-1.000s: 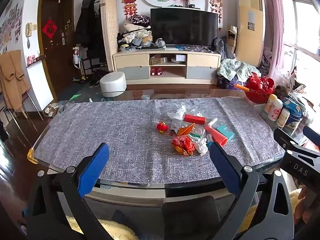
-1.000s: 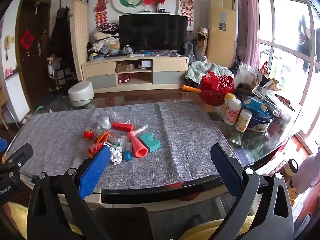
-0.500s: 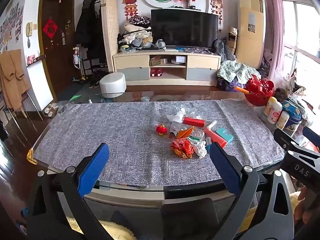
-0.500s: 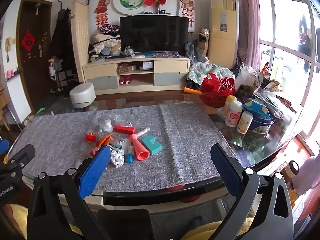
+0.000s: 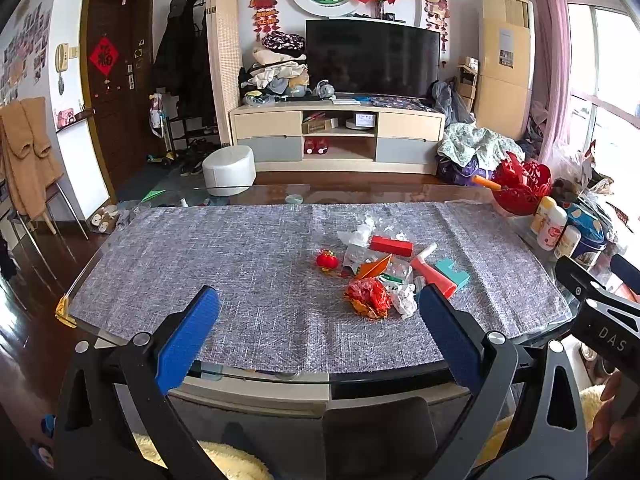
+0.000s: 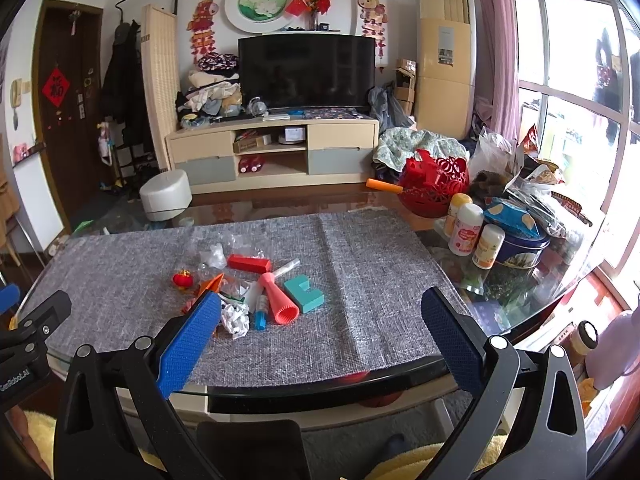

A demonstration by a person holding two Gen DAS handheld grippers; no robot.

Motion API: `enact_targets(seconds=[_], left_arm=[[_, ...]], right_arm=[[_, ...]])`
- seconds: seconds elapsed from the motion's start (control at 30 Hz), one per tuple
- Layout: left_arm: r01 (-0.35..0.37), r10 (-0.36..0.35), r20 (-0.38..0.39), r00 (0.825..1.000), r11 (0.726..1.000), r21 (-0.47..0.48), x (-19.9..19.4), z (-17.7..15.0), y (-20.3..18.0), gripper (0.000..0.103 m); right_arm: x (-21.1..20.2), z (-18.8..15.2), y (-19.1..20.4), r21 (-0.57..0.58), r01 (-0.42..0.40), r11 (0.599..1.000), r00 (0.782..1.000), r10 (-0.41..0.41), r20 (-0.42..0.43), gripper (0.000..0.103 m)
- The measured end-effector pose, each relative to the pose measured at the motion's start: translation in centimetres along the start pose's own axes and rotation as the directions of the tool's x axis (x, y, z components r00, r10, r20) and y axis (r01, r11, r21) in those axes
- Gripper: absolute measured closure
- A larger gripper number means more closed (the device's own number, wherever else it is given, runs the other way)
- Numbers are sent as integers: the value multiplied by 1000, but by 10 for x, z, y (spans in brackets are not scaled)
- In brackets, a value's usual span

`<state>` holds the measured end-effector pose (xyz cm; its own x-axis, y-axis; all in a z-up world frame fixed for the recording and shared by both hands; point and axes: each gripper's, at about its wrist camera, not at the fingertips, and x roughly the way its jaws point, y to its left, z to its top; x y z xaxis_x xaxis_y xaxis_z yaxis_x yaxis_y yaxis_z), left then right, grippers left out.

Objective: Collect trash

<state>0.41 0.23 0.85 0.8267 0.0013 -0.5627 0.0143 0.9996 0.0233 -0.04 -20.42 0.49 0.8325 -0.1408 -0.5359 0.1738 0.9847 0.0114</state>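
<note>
Nothing looks collected yet: the trash pile (image 6: pixel 244 288) lies on the bench's grey cloth (image 6: pixel 360 248), well left of the red basket (image 6: pixel 434 188). Left gripper (image 5: pixel 316 332) and right gripper (image 6: pixel 320 332) hover at the near edge, jaws spread, empty. Countable: one crumpled white paper (image 6: pixel 235 318), one red wrapper (image 5: pixel 367 298); three bottles (image 6: pixel 466 228) beside the basket.
</note>
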Motion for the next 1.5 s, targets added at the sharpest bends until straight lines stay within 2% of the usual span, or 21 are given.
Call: enact_targets(seconds=[1.5], left_arm=[[-10, 11, 5, 1000, 1000, -23, -4, -2, 3, 8]], right_arm=[[-4, -2, -2, 15, -5, 1000, 1000, 5, 7, 3]])
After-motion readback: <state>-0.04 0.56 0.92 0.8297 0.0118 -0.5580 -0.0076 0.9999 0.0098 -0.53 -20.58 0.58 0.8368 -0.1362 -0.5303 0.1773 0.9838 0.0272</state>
